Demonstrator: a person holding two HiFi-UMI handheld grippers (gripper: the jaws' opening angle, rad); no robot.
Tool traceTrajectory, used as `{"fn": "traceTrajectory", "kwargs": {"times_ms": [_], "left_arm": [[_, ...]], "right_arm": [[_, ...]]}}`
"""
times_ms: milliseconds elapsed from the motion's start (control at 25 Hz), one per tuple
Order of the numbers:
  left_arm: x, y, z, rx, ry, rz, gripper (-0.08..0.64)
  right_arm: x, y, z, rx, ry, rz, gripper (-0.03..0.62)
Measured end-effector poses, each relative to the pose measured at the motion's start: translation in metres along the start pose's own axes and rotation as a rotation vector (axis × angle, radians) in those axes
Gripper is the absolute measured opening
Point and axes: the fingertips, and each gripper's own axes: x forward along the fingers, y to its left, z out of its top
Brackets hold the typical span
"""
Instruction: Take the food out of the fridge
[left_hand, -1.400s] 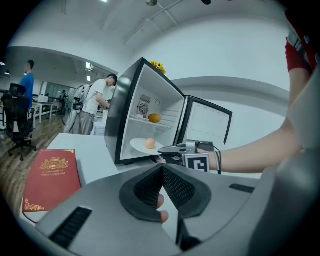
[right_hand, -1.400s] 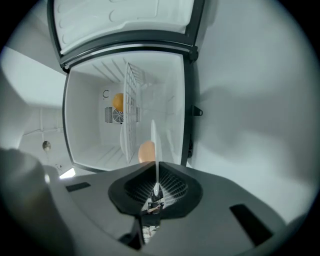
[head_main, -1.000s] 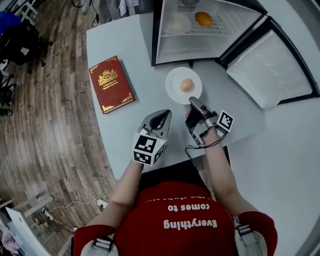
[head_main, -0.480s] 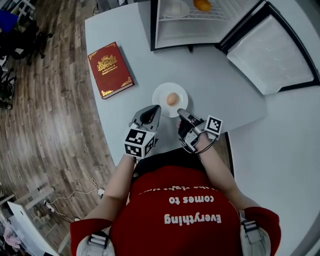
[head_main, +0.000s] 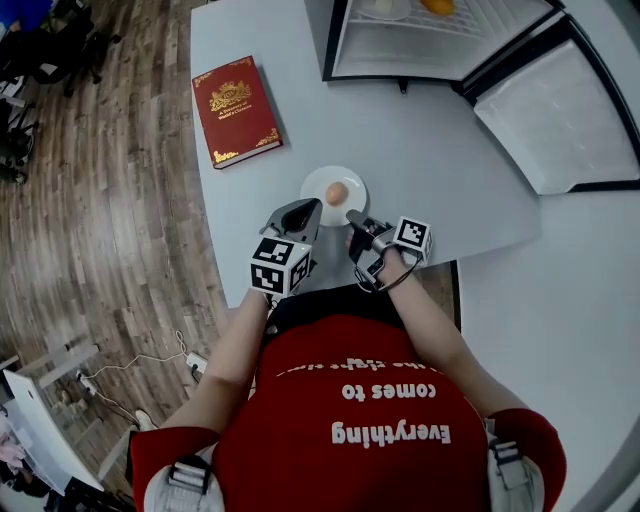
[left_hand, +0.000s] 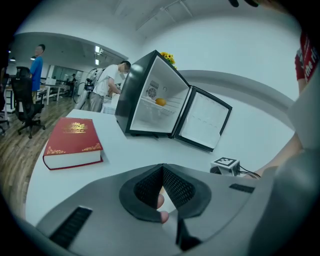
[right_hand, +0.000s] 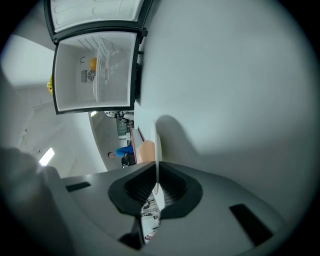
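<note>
Brown wood-plank floor (head_main: 110, 200) runs along the left edge of the pale grey-white tabletop (head_main: 430, 150). The tabletop's near left corner is rounded. Black swivel office chairs (head_main: 45, 60) stand on the planks, off its far left corner. A white cable with power strip (head_main: 195, 362) lies on the floor, nearer in.

Left gripper view: plain curved white wall (left_hand: 250, 55) beyond the tabletop's far edge. Open office at far left, with bright ceiling light strips (left_hand: 98, 49). A person in a white top (left_hand: 111, 80) and a person in a blue top (left_hand: 37, 65) stand there.

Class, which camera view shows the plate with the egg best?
Head view: the whole plate and egg from above. Right gripper view shows the plate edge-on, clamped in its jaws; left gripper view gives only a glimpse.
</note>
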Motion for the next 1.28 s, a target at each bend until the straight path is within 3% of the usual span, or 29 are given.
{"fn": "traceTrajectory", "kwargs": {"times_ms": [120, 320, 440, 560, 600, 760, 880, 960, 1040, 1080, 1200, 1280], "left_arm": [[-0.001, 0.001, 0.000, -0.015, 0.005, 0.003, 0.000], [0.002, 0.003, -0.002, -0.011, 0.015, 0.009, 0.000], [0.003, 0.004, -0.002, -0.016, 0.015, 0.013, 0.000], [0.003, 0.004, -0.002, -0.015, 0.013, 0.015, 0.000], [0.003, 0.003, -0.002, -0.014, 0.011, 0.015, 0.000], [0.002, 0.004, -0.001, -0.020, 0.006, 0.023, 0.000], [0.001, 0.006, -0.001, -0.025, 0.000, 0.027, 0.000], [0.001, 0.007, -0.001, -0.023, -0.003, 0.029, 0.000], [0.001, 0.007, 0.001, -0.021, -0.006, 0.028, 0.000], [0.001, 0.006, 0.001, -0.018, -0.008, 0.027, 0.000], [0.001, 0.001, 0.004, -0.007, -0.010, 0.018, 0.000], [0.001, -0.004, 0.006, 0.006, -0.010, 0.010, 0.000]], "right_arm": [[0.002, -0.005, -0.001, -0.025, 0.009, -0.064, 0.025], [0.001, -0.021, 0.001, -0.187, 0.063, -0.323, 0.033], [0.003, -0.020, -0.001, -0.311, 0.125, -0.436, 0.063], [0.009, -0.012, -0.010, -0.476, 0.225, -0.549, 0.205], [0.009, -0.011, -0.012, -0.531, 0.248, -0.606, 0.219], [-0.006, -0.014, -0.006, -0.726, 0.270, -0.818, 0.219], [-0.023, -0.019, 0.004, -0.798, 0.236, -0.915, 0.219], [-0.029, -0.012, 0.008, -0.823, 0.189, -0.897, 0.216], [-0.028, 0.007, 0.009, -0.833, 0.125, -0.792, 0.172], [-0.026, 0.021, 0.007, -0.829, 0.087, -0.710, 0.040], [-0.027, 0.082, -0.005, -0.834, -0.050, -0.348, 0.014], [-0.040, 0.127, -0.009, -0.948, -0.209, -0.155, 0.012]]}}
